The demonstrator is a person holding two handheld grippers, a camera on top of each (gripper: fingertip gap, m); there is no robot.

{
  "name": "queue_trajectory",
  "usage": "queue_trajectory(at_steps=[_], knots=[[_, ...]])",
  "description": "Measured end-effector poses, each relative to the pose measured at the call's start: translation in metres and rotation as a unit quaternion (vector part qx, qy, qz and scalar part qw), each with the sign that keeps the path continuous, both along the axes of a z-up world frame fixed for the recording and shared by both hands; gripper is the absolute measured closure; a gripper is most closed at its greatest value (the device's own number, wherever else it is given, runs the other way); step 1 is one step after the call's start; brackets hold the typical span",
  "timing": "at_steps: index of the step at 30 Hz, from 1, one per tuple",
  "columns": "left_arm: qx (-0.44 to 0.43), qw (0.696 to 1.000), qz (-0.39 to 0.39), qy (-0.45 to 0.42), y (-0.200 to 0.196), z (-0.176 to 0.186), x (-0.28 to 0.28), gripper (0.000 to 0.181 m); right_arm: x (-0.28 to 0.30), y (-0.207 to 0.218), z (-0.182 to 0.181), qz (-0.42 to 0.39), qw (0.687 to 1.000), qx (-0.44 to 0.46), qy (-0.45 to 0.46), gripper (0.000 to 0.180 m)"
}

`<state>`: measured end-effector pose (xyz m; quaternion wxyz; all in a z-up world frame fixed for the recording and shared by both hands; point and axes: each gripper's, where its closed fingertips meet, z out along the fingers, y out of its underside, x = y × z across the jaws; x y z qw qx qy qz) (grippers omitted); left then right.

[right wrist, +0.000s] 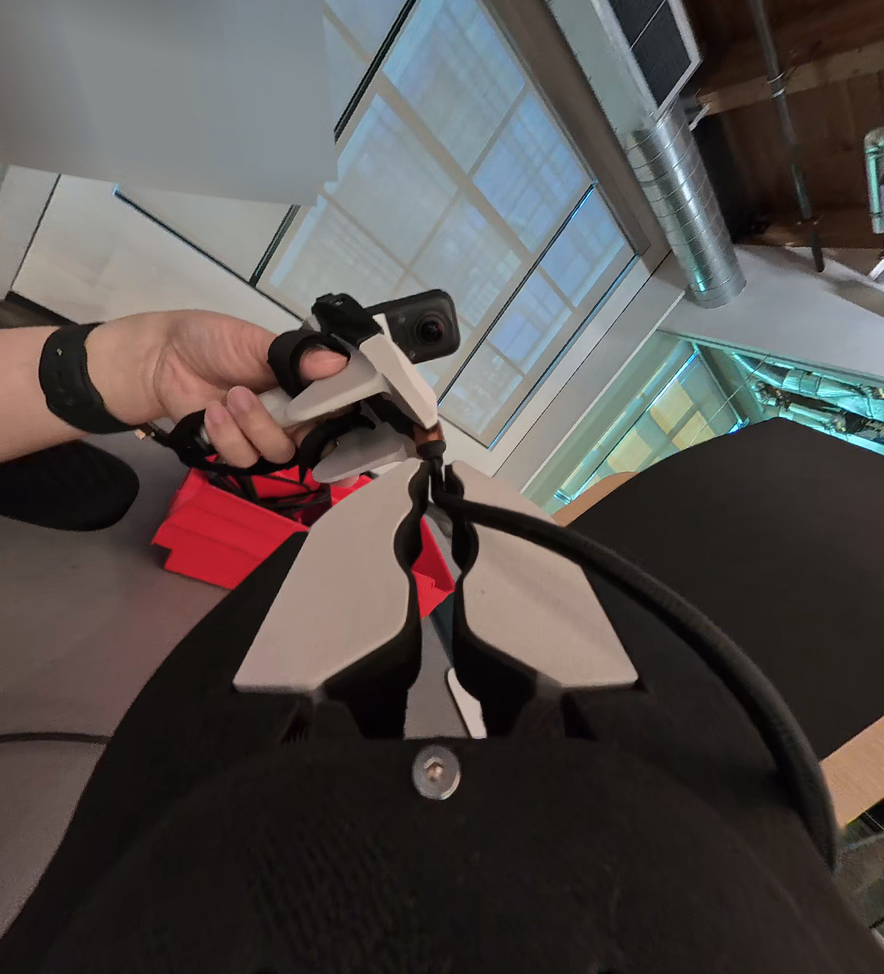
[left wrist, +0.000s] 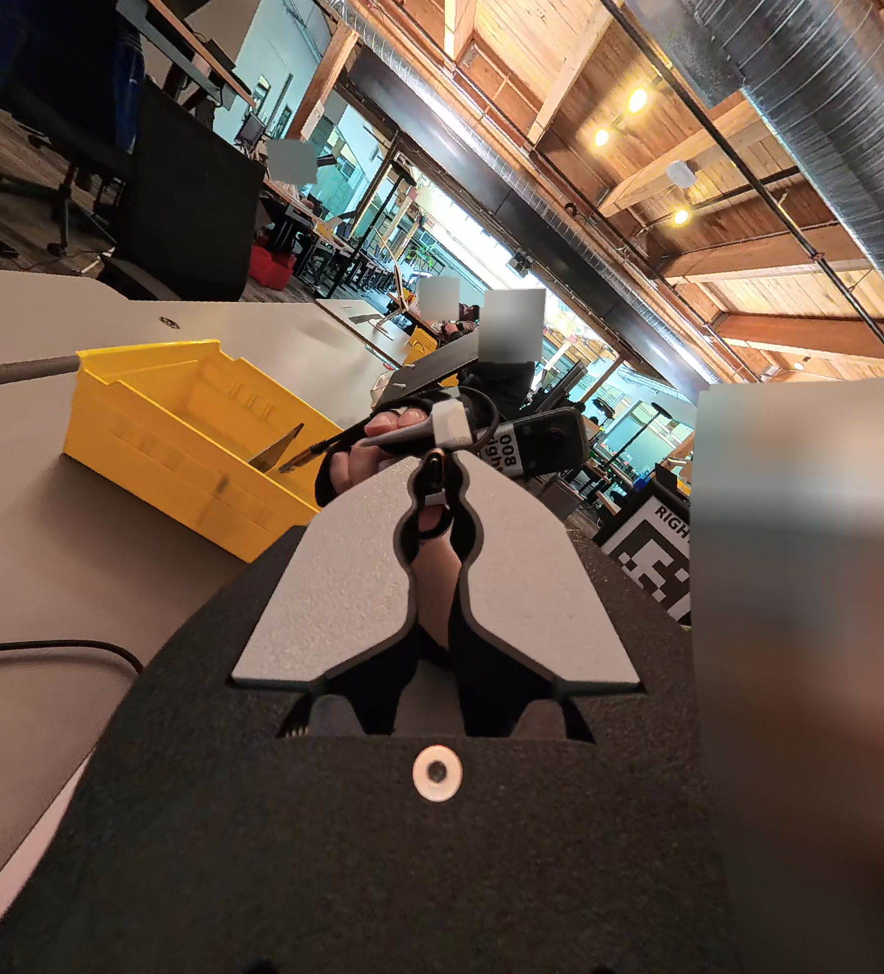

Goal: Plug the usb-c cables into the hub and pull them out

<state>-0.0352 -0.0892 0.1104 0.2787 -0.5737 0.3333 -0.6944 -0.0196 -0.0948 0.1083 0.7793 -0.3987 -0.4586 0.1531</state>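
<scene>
The left gripper (left wrist: 435, 474), its grey fingers nearly closed, pinches a small dark plug with a copper-coloured collar (left wrist: 435, 466) at its tips. The right gripper (right wrist: 435, 477), jaws likewise almost together, clamps a thick black braided cable (right wrist: 640, 580) that arcs away to the right. The two tools meet tip to tip, raised above the grey table (left wrist: 60, 527). Whether a hub sits between them cannot be told. Beyond, a hand (right wrist: 192, 363) with a black wristband holds the left tool's handle over a red plastic bin (right wrist: 218, 532) of dark cables. A yellow plastic bin (left wrist: 165, 421) stands farther back.
</scene>
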Motion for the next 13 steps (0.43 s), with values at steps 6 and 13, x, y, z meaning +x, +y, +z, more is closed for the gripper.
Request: queue_trajectory(at_steps=[6,13], knots=[[0.002,1.000,-0.013,0.022,-0.005,-0.006,0.002,0.175,-0.006,-0.002,-0.004,-0.018,0.999,0.025,-0.029,0.171],[-0.005,0.999,-0.020,0.037,-0.006,-0.012,0.005,0.175,-0.010,-0.001,-0.010,-0.052,0.994,0.058,-0.082,0.168]])
